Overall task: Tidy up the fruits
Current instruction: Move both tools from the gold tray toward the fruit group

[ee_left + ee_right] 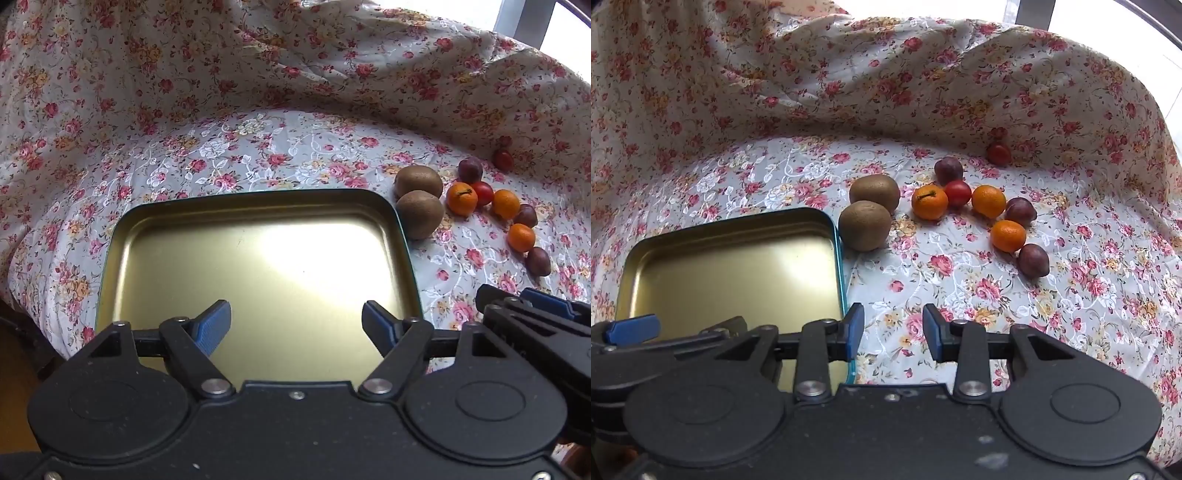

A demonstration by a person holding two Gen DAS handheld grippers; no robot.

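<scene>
A gold metal tin tray (pixel 122 236) (pixel 836 236) with a teal rim lies on the flowered cloth. Nothing lies in it. To its right lie two brown kiwis (pixel 421 213) (pixel 865 225), three small oranges (pixel 461 198) (pixel 929 202), several dark plums (pixel 538 261) (pixel 1033 260) and two red tomatoes (pixel 482 192) (pixel 957 192). My left gripper (pixel 296 325) is open and empty above the tray's near part. My right gripper (pixel 893 332) is open and empty over the cloth just right of the tray, short of the fruit. It also shows in the left wrist view (pixel 532 299).
The flowered cloth (pixel 258 155) (pixel 923 273) covers the surface and rises in folds at the back and sides like a wall. One tomato (pixel 998 153) sits apart against the back fold. A bright window frame (pixel 517 22) is at the upper right.
</scene>
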